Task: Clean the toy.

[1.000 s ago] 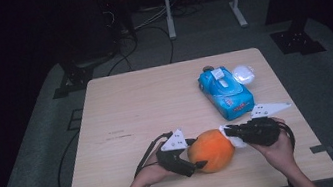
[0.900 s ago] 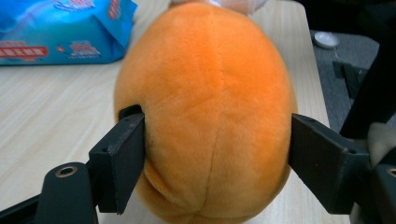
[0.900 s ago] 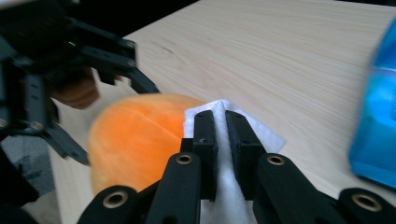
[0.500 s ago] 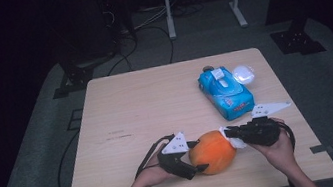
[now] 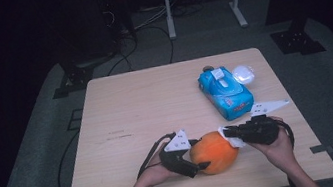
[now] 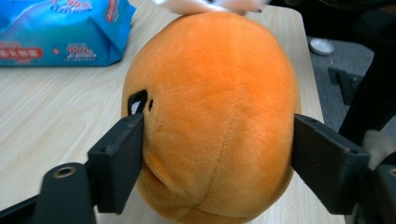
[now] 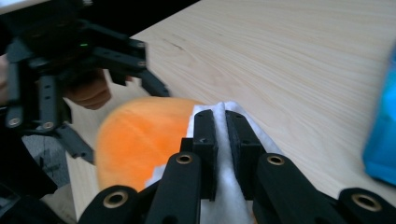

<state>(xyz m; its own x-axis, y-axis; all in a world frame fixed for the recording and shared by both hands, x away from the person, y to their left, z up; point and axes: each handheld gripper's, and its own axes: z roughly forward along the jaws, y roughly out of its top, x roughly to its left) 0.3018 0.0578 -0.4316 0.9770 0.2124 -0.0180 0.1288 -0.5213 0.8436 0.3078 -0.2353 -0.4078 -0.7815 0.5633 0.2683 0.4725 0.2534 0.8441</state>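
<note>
Orange plush fills our work: a round soft toy (image 5: 214, 152) sits on the light wooden table (image 5: 146, 107) near its front edge, between our two hands. Our left gripper (image 5: 198, 160) comes at it from the left, and in the left gripper view (image 6: 215, 154) its two black jaws stand part-way apart with the pads pressed into the toy's (image 6: 215, 116) flanks, denting the fabric on either side, so the toy is clamped. Our right gripper (image 5: 227, 134) lies at the toy's upper right side; in the right gripper view (image 7: 221, 154) its jaws are closed almost together on a white wipe (image 7: 229, 186), which is pinched between them and drapes over the orange surface (image 7: 140, 140). From above, that white wipe (image 5: 222, 132) touches the top right of the toy. Farther back on the table, well apart from the toy, we see a blue pack of wipes (image 5: 226, 91) lying flat, with a small clear lid or dish (image 5: 243, 74) just beside it at its right.
</note>
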